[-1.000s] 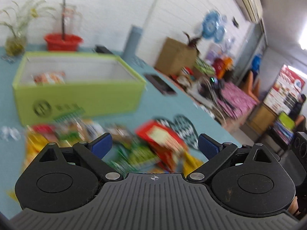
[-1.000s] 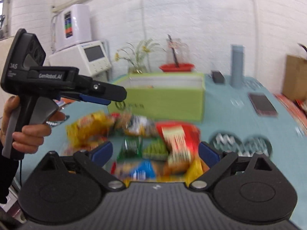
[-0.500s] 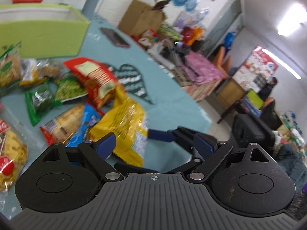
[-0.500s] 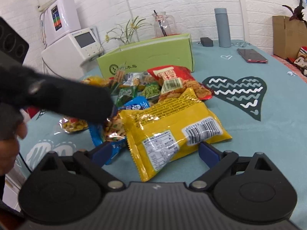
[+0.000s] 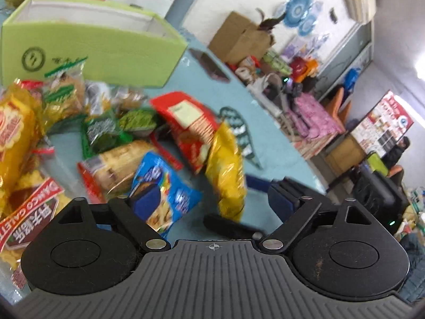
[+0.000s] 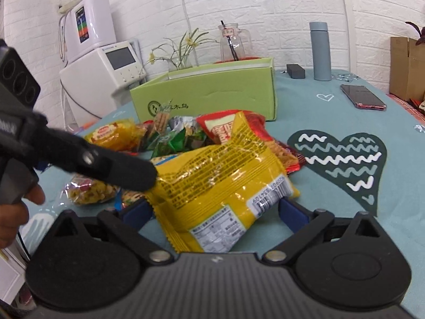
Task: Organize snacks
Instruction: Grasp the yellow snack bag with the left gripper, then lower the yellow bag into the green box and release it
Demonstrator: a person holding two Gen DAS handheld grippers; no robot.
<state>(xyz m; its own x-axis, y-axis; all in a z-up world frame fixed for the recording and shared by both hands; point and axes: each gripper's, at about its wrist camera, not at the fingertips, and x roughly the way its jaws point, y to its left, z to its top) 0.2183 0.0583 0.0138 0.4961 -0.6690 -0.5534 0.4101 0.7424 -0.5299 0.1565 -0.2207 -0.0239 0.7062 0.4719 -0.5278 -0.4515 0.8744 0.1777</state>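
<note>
Yellow foil is filling the right wrist view: the yellow snack bag (image 6: 225, 186) is lying between the spread fingers of the right tool (image 6: 216, 212), tilted up off the teal desk (image 6: 332, 111). The left tool (image 5: 212, 204) is hanging spread over the blue packet (image 5: 164, 199), gripping nothing. Behind the snack pile (image 5: 106, 133) the green box (image 6: 212, 90) is standing open.

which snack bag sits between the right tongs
The big yellow bag with its barcode side up. It lies between the open right tongs, in front of the pile; the red bag and the green packets lie farther back, toward the green box.
</note>
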